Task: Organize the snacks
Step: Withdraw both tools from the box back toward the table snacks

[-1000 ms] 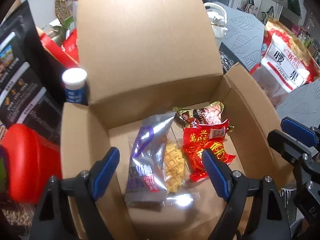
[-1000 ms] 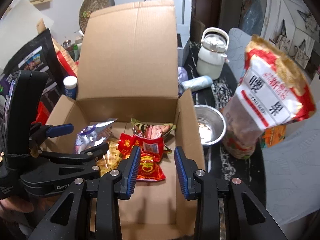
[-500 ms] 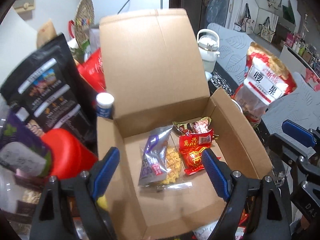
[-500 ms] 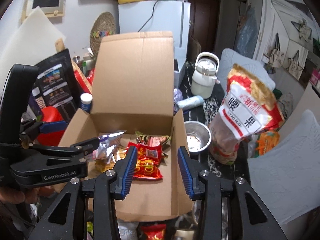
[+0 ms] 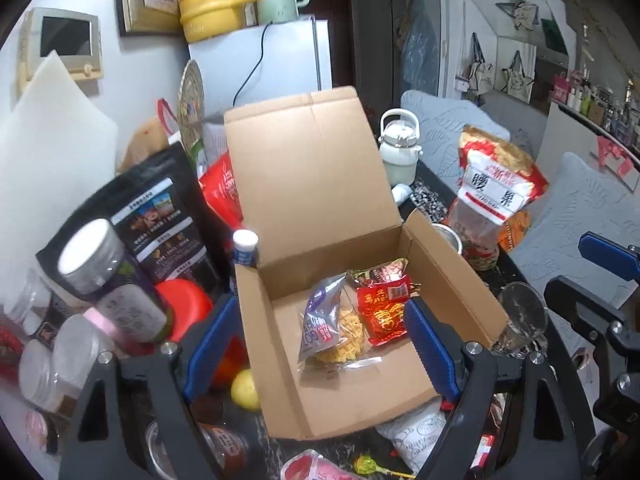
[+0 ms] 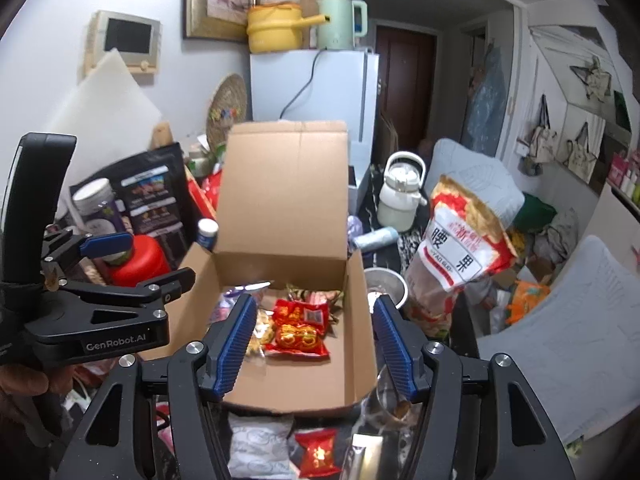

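Observation:
An open cardboard box point(image 5: 456, 304) point(image 6: 360, 320) stands on a dark, crowded table with its lid upright. Inside lie a silver-purple packet point(image 5: 320, 320), a clear bag of yellow waffle snacks point(image 5: 344, 340), a red packet point(image 5: 384, 312) point(image 6: 298, 334) and a brown-green packet point(image 5: 380, 274). My left gripper point(image 5: 320, 348) hovers open above the box's near side, nothing between its blue pads. My right gripper point(image 6: 312, 344) hangs above the box too, its jaws opening and empty. The left gripper point(image 6: 120, 268) also shows at the left of the right wrist view.
Loose snacks lie in front of the box: a white packet point(image 6: 260, 444), a small red packet point(image 6: 318, 452), a lollipop point(image 5: 368, 466). Jars point(image 5: 92, 256), a red lid point(image 5: 184, 304) and a black pouch point(image 5: 156, 220) crowd the left. A tall cashew bag point(image 6: 464, 240), steel bowl point(image 6: 386, 284) and glass point(image 5: 520, 320) stand on the right.
Both grippers have pulled up and back from the box, so the whole box and room now show. The right gripper's jaws have widened. The snacks in the box have not moved.

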Demonstrator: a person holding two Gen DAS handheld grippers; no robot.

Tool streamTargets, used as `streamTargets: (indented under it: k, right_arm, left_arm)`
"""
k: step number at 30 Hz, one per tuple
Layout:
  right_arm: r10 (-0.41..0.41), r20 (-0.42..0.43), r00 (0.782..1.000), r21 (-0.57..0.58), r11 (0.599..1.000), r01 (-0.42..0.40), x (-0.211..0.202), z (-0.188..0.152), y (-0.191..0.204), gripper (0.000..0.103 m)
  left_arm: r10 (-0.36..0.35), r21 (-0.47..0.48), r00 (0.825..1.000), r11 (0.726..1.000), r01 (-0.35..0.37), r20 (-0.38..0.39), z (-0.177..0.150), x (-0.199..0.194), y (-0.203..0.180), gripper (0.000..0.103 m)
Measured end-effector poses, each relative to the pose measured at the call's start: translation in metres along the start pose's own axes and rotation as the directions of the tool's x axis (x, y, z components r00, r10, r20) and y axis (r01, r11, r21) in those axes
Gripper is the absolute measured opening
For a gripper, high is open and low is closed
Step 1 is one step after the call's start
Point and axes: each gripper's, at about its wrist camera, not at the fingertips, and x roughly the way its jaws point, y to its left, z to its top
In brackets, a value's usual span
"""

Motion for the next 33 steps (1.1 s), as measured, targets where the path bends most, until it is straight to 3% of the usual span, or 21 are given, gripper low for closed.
streamTargets:
  k: [2,6,20,26,33]
  right_arm:
    - [0.002,0.024,1.0,-0.002,1.0,-0.002,-0.012,-0.003,0.002,0.067]
    - [0.005,0.071,0.997,-0.015,1.0,-0.004,-0.038,-0.01,0.009,0.071]
    - [0.033,0.172,0.985,-0.048,0.999,-0.025,-0.1,-0.047,0.029,0.078]
    - [0.048,0.197,0.979,-0.049,0.998,-0.039,-0.121,-0.068,0.036,0.084]
    - [0.043,0.2,0.979,-0.041,0.999,-0.036,-0.135,-0.098,0.042,0.084]
  left_arm:
    - [-0.011,0.004,1.0,1.0,0.011,0.02,-0.003,-0.013,0.0,0.085]
    - [-0.03,0.019,0.998,0.999,0.029,0.059,-0.01,-0.036,-0.002,0.097]
    - [-0.059,0.087,0.982,0.995,0.044,0.177,-0.052,-0.113,-0.007,0.097]
    - [-0.065,0.095,0.979,0.994,0.047,0.192,-0.073,-0.129,-0.007,0.097]
    - [-0.09,0.096,0.981,0.993,0.074,0.173,-0.096,-0.135,-0.007,0.097]
